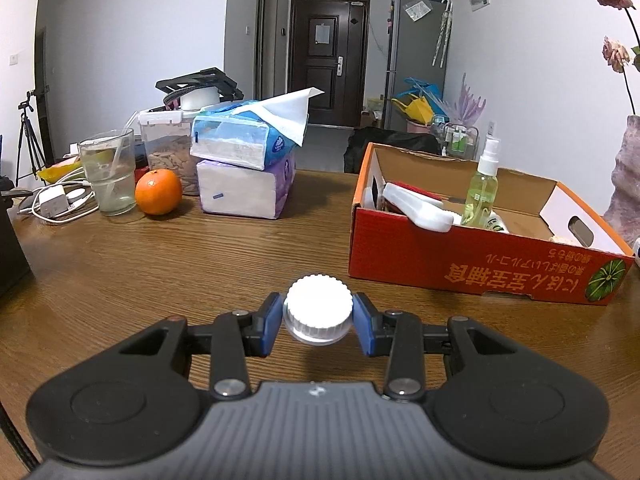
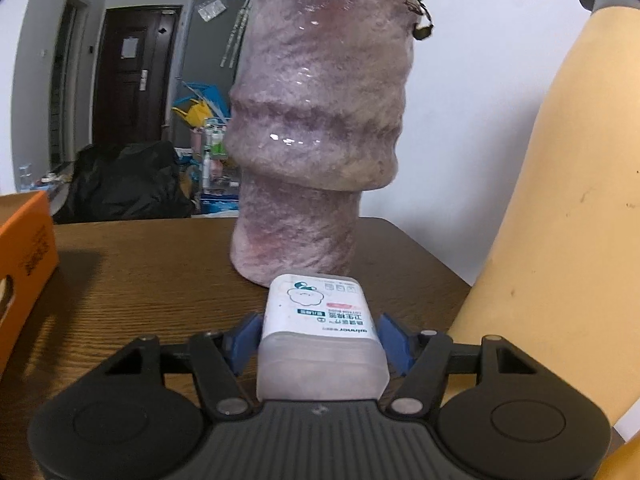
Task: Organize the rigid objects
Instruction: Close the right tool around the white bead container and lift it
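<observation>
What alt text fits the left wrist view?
The left gripper holds a small jar with a ribbed white cap between its blue pads above a wooden table. Ahead right sits an open red cardboard box with a green spray bottle; ahead left, an orange, a glass and stacked tissue packs.

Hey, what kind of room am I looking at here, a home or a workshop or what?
Most likely a lived-in home, a dining or living area. A wooden table carries tissue packs and an orange; behind stand a fridge and an entry door.
</observation>
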Tool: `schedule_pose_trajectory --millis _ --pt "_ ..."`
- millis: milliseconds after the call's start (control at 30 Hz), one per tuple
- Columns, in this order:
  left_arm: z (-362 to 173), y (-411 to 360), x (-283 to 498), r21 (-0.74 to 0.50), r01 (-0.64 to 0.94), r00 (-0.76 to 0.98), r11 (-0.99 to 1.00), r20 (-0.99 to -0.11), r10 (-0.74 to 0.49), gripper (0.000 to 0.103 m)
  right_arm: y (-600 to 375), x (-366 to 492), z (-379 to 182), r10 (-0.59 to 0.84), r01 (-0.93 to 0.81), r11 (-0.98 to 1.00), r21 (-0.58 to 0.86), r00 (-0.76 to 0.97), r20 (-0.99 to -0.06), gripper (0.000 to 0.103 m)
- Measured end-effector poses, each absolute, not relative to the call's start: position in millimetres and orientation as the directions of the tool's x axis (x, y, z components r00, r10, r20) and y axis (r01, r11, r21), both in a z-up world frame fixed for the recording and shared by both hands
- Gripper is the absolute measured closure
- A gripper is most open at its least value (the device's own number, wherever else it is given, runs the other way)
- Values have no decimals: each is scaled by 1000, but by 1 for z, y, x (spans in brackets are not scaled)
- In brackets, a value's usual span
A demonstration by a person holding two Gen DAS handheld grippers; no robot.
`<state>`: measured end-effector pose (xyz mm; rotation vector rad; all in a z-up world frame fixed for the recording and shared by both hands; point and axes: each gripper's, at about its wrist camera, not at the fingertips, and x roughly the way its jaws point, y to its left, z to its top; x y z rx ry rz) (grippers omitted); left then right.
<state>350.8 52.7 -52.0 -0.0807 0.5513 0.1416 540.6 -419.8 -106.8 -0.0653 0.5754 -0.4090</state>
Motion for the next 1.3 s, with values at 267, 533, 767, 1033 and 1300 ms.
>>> schedule_pose_trajectory --millis 267,533,767,1033,1300 --pt "-52 53 351 -41 -155 843 987 -527 110 64 -402 526 -101 -358 301 934 -193 805 -473 40" --pt "-51 49 349 -37 -146 847 989 -521 106 64 -394 505 -92 -362 312 932 -183 825 -435 103" --pt "-50 45 346 -33 -135 851 990 -516 99 64 -396 490 -90 -297 276 954 -114 836 -461 73" --pt "-50 42 347 -29 -130 852 991 -514 97 64 -403 504 -89 -349 309 937 -161 840 -416 9" --pt "-51 9 347 25 -38 857 999 -513 45 64 -418 524 -99 -337 318 940 -126 800 -496 11"
